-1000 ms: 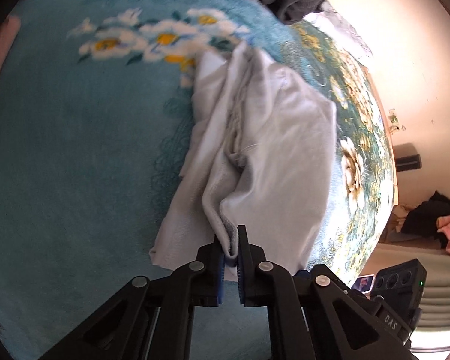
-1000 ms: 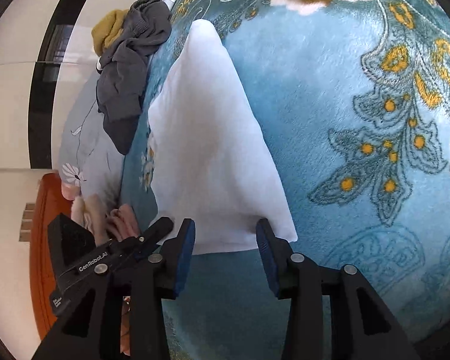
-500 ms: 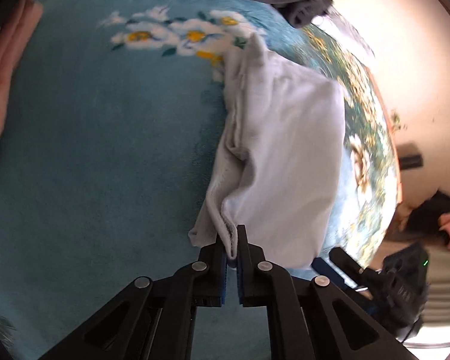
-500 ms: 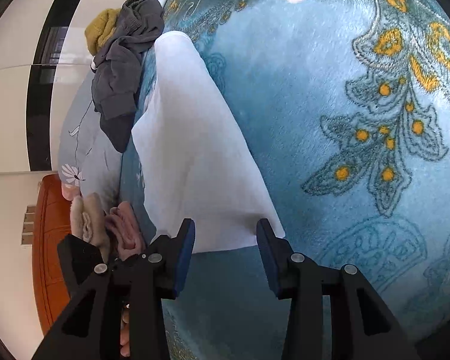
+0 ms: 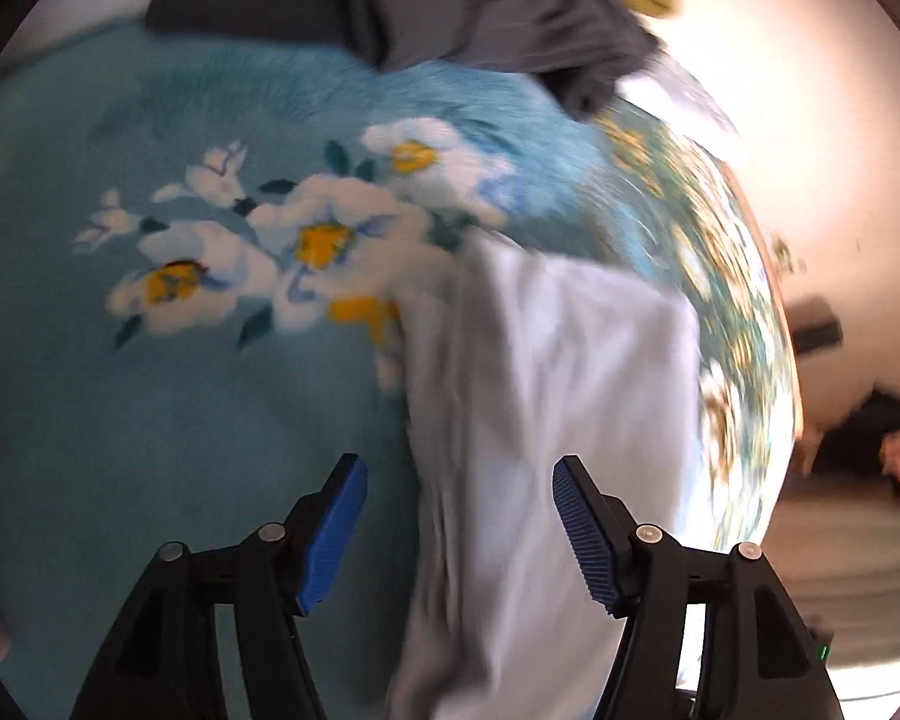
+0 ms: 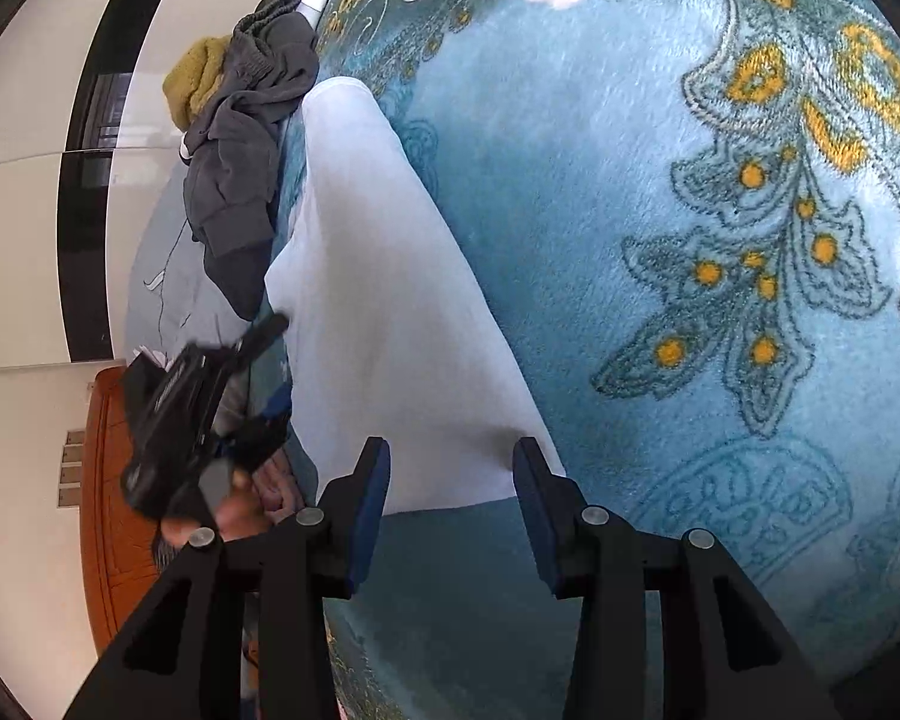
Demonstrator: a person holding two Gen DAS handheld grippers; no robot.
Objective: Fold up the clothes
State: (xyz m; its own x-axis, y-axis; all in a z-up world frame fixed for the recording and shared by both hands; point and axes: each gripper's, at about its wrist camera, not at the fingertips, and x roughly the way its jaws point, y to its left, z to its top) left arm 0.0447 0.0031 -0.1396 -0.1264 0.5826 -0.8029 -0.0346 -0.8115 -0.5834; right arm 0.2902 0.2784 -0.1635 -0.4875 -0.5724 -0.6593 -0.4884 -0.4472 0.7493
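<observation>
A teal blanket printed with white flowers covers the bed; in the right wrist view an orange-brown wooden door stands beside pale wall panels crossed by a black stripe

Bare teal blanket left of the white garment; grey clothes pile beyond

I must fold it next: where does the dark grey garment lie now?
In the right wrist view, the dark grey garment lies upper left, beside the yellow garment.

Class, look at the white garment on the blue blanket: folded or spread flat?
Folded: the white garment lies doubled lengthwise, layered edges bunched along one side in the left wrist view.
</observation>
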